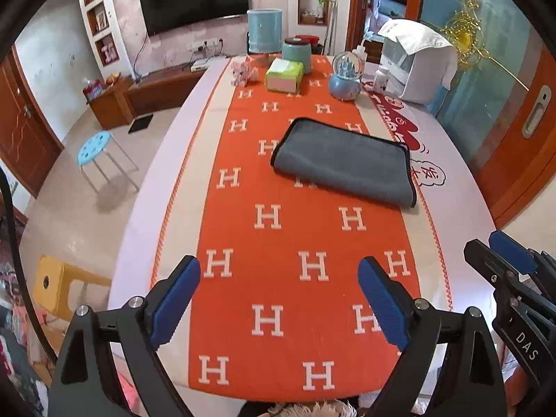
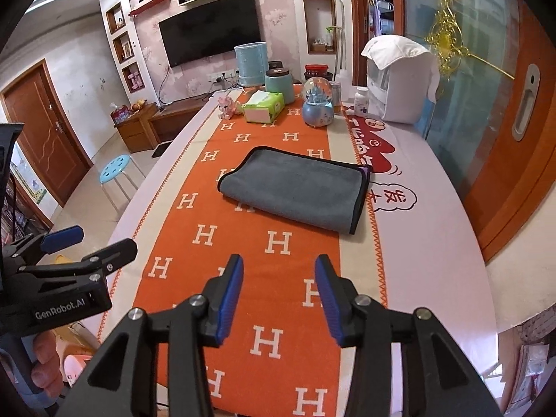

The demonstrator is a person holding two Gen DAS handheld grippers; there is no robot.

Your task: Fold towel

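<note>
Already folded, the towel [image 1: 342,161] lies mid-table toward the right edge, so both the left gripper [image 1: 278,299] and right gripper [image 2: 278,295] hover empty, jaws apart, near the front edge.

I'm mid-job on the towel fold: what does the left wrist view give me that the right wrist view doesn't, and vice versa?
Only the left wrist view: the left tongs from behind, jaws wide open, with a yellow stool on the floor beside the table.

Only the right wrist view: the right tongs from behind, open but narrower, a purple corner showing at the towel's right edge, and a can behind the snow globe.

Both: the grey towel already folded, lying untouched on the orange cloth, and the tissue pack at the far end.
</note>
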